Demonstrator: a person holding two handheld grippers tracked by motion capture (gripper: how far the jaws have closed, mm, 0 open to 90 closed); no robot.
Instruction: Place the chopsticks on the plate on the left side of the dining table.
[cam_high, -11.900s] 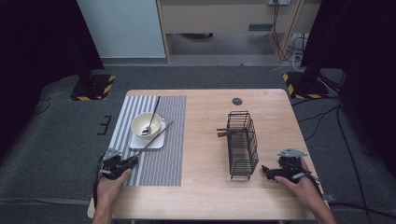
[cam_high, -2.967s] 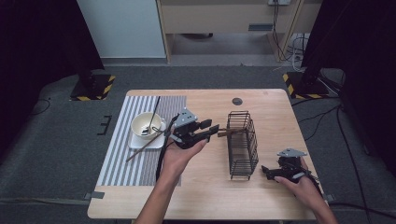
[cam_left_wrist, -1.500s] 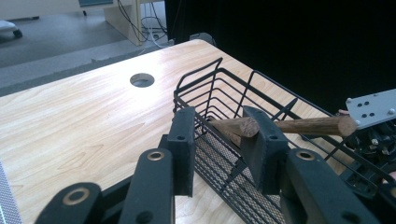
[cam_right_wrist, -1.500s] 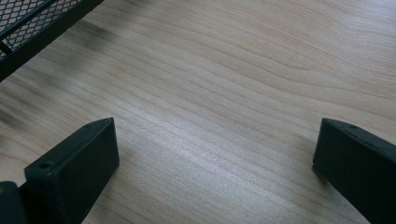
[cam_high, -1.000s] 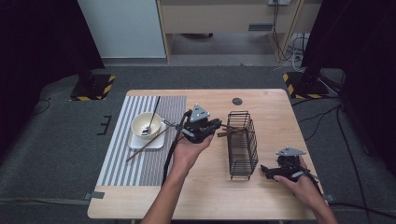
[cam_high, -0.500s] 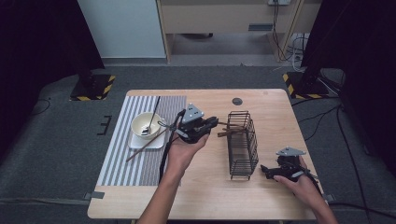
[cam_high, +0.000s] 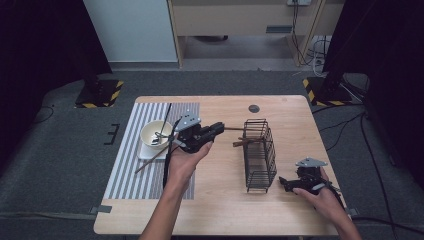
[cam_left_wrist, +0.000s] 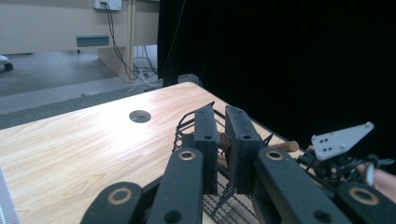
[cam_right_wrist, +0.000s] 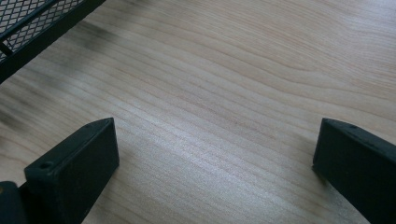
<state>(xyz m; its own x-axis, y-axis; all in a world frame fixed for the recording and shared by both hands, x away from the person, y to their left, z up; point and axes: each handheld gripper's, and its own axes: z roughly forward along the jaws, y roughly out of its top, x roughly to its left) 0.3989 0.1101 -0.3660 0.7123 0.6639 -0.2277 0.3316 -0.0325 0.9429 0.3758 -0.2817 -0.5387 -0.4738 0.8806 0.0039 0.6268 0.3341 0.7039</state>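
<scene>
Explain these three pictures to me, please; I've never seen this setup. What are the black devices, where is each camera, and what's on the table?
There is no machine here: a person holds a pair of black tongs in each hand. The wide picture comes from a camera above the table. The other two come from small cameras riding on each pair, looking along its jaws. On the table lie a striped mat with a white bowl and a chopstick beside it, plus a black wire basket with a wooden piece poking out. The left tongs are shut on a thin wooden stick, which points toward the basket. The right tongs are open, low beside the basket, holding nothing.
</scene>
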